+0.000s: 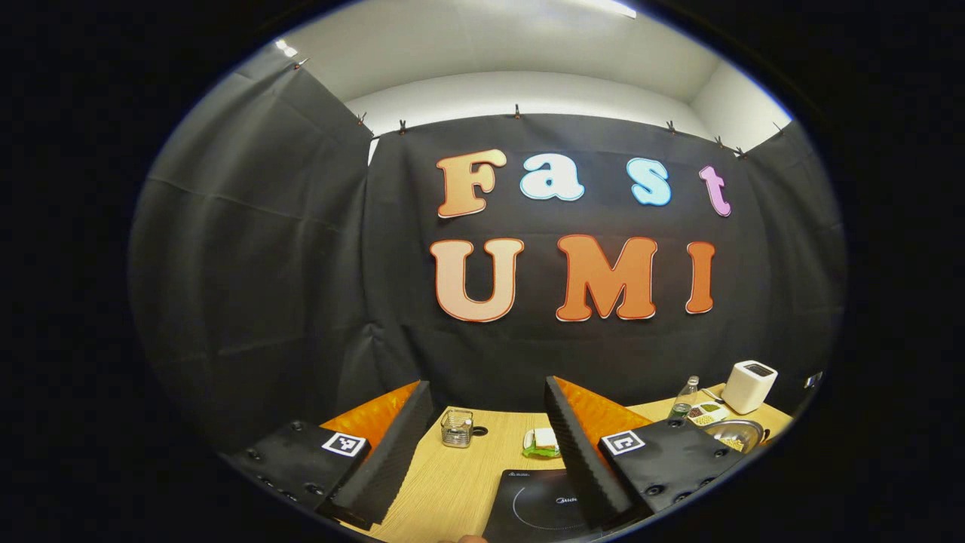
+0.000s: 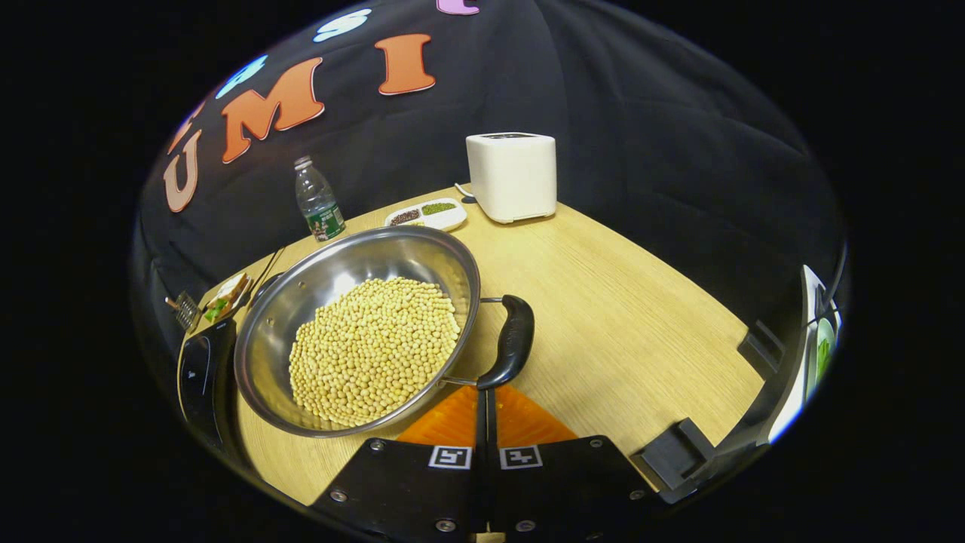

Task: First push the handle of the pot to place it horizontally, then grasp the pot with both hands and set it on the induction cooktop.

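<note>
My right fingers (image 2: 485,403) are closed together with no visible gap, tips pointing at the lower end of the pot's black handle (image 2: 511,341); whether the tips touch the handle cannot be determined. My left fingers (image 1: 482,445) are spread wide apart and hold nothing, raised above the tabletop (image 1: 445,483).

Right gripper view:
- The pot (image 2: 301,317) is a steel pan resting on the tabletop (image 2: 626,302), filled with yellow beans (image 2: 373,351).
- Its handle is mounted on two wire arms at the near right of the rim.
- The cooktop (image 2: 200,381) lies just beside the pot, on its left; the pot is not on it.
- Behind the pot stand a plastic bottle (image 2: 318,200), a white divided dish (image 2: 427,213) and a white box-shaped appliance (image 2: 513,176).

Left gripper view:
- The black cooktop (image 1: 539,509) lies on the tabletop below my left fingers.
- Beyond it are a small glass container (image 1: 457,427) and a white-and-green item (image 1: 541,443) that I cannot identify.
- Far right, the pot (image 1: 735,434) shows at the table edge, near the bottle (image 1: 684,398), dish (image 1: 706,413) and appliance (image 1: 749,386)
</note>
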A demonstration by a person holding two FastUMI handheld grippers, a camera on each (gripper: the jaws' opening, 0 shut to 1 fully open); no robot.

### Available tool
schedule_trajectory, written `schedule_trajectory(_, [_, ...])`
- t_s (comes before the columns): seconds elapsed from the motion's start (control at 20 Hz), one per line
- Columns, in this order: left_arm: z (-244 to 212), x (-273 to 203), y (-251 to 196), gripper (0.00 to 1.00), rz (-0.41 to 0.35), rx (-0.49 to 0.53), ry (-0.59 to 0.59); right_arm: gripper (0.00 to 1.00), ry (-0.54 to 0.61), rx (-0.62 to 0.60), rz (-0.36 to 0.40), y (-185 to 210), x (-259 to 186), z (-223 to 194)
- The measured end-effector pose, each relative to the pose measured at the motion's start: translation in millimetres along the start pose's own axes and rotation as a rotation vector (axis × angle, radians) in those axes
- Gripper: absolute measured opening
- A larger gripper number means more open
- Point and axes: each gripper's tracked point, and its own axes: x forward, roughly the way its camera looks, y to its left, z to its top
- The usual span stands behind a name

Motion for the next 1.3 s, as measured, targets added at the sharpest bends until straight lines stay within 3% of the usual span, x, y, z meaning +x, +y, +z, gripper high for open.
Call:
schedule_trajectory(0.35, [-15,12,-1,0.98,0.001,-0.016,0.019,0.0,-0.015,-0.006,-0.016,-5,24,20])
schedule_trajectory(0.85, [-71,34,-19,0.99,-0.033,-0.023,0.12,0.0,-0.027,-0.015,-0.023,-5,52,45])
schedule_trajectory(1.3, [-141,39,-106,0.98,-0.178,-0.041,0.251,0.0,-0.022,-0.021,-0.007,-5,70,61])
